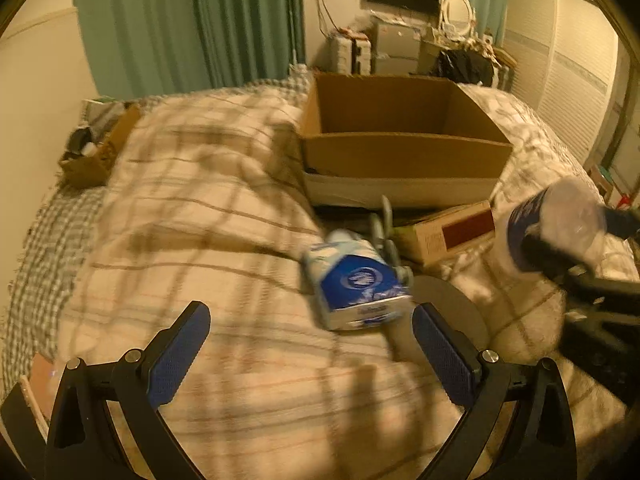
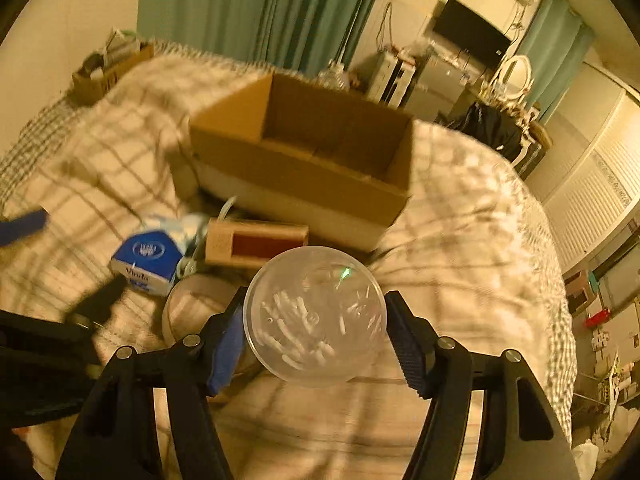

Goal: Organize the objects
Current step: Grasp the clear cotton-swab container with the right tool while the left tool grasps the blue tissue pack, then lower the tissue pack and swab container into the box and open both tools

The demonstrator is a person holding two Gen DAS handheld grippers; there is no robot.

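Note:
My right gripper is shut on a clear round plastic tub with white cotton swabs inside, held above the bed; the tub also shows in the left wrist view. My left gripper is open and empty, just short of a blue and white tissue pack lying on the checked blanket. The pack also shows in the right wrist view. A large open cardboard box stands behind it on the bed; it also shows in the right wrist view.
A small tan box with a red panel lies in front of the big box. Grey clips and a round flat disc lie beside the pack. A small carton of items sits at the bed's far left. Curtains and furniture stand behind.

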